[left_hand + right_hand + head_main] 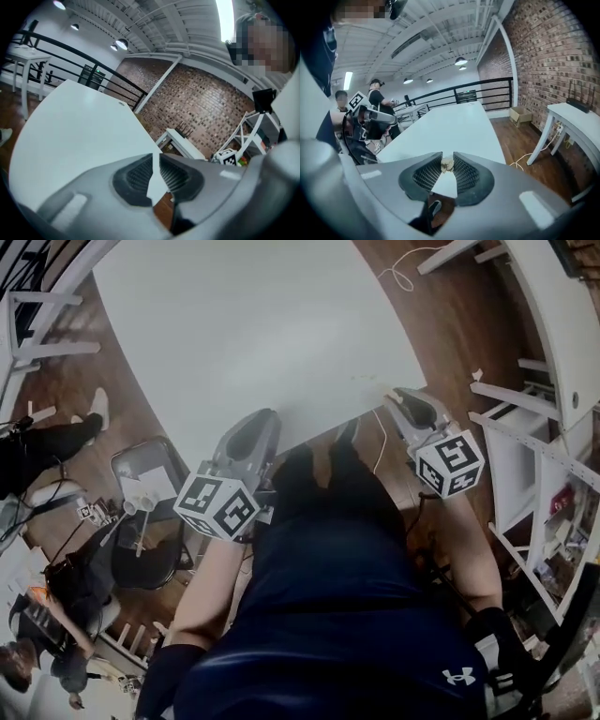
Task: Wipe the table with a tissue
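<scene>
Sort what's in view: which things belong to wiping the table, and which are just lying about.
Job in hand: white table; tissue wad, pinched in the right gripper; left gripper, empty.

Lying about: grey chair; small side table; cardboard box by the brick wall; white shelving.

Dim head view, brighter fisheye gripper views

The head view is dark and muted, and the pale table [244, 324] is its only bright area. Both gripper views are lit by ceiling lamps [461, 61], with a glaring strip light [226, 18] at upper right. Their corners are black, straight lines bow toward the edges, and the near foreground is soft.
</scene>
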